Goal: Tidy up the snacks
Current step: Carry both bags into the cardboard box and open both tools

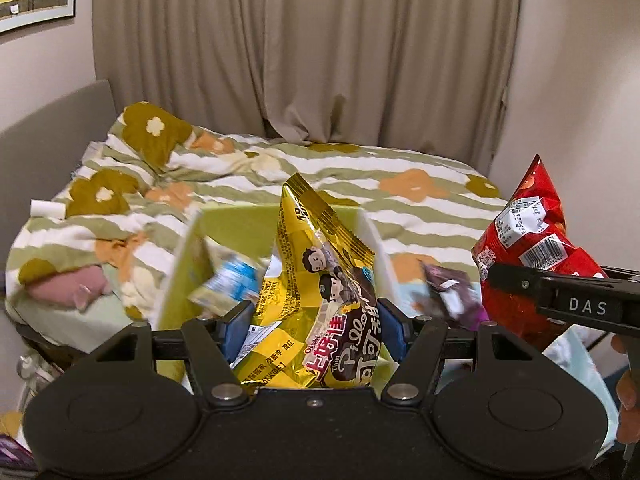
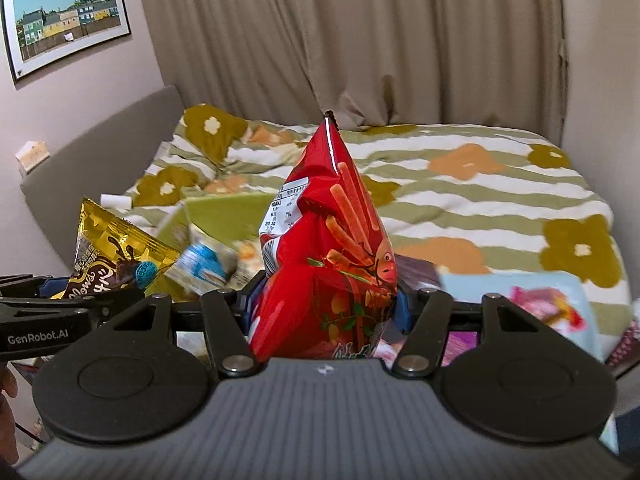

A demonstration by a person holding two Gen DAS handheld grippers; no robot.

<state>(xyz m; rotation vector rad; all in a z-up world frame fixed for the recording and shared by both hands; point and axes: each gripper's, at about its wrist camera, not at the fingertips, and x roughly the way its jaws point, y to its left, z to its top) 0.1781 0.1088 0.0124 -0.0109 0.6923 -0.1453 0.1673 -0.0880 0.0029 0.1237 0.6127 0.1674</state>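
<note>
Left wrist view: the left hand-held gripper (image 1: pixel 310 332) clamps a yellow chocolate-pillow snack bag (image 1: pixel 320 288) above the green bin (image 1: pixel 240 220) on the bed (image 1: pixel 420 184). The right hand-held gripper (image 2: pixel 324 312) grips a red stick-snack bag (image 2: pixel 328 248) to its right. Both are mid-carry; the next move probably calls for lowering each over the bin, then releasing.

bed: striped floral quilt (image 2: pixel 460 200) | headboard (image 2: pixel 104 148): grey | curtain (image 2: pixel 360 40): beige, closed | wall: framed picture (image 2: pixel 66 20)

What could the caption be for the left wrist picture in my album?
Left gripper holds a yellow snack bag above a green box, while the right gripper holds a red snack bag beside it.
</note>
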